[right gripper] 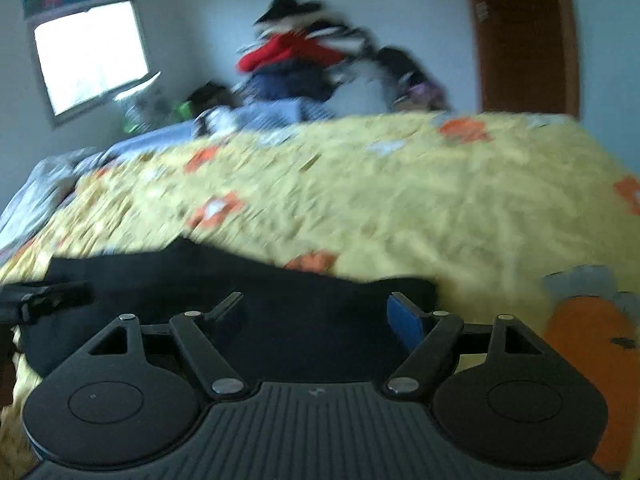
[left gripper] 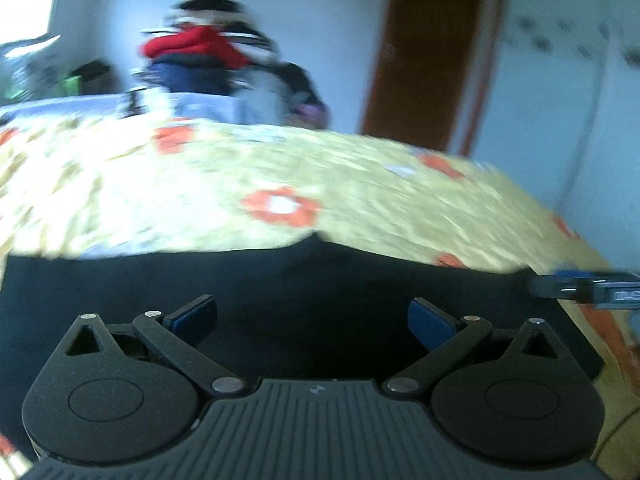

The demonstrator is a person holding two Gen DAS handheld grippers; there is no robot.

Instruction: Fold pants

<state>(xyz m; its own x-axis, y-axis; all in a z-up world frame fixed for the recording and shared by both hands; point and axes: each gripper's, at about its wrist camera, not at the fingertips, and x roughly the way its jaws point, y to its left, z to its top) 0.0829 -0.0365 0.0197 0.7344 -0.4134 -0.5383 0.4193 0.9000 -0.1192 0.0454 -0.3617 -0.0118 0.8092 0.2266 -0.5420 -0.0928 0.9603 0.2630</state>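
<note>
The black pants [left gripper: 280, 276] lie flat on the yellow flowered bedspread [left gripper: 280, 168], folded into a wide dark band near the front edge. My left gripper [left gripper: 312, 318] hovers over them with its blue-padded jaws wide apart and nothing between them. The right wrist view shows the same pants [right gripper: 248, 280], with their right end stopping just past my right gripper [right gripper: 316, 314], which is also open and empty above the cloth. Each gripper shows in the other's view: the right gripper [left gripper: 592, 288] at the pants' right end, the left gripper [right gripper: 44, 300] at their left end. Both views are blurred.
A heap of clothes [right gripper: 304, 60] with a red garment sits at the bed's far side against the wall. A brown door [right gripper: 524, 36] stands at the back right and a bright window [right gripper: 92, 56] at the back left. An orange carrot print [right gripper: 592, 360] marks the bedspread at right.
</note>
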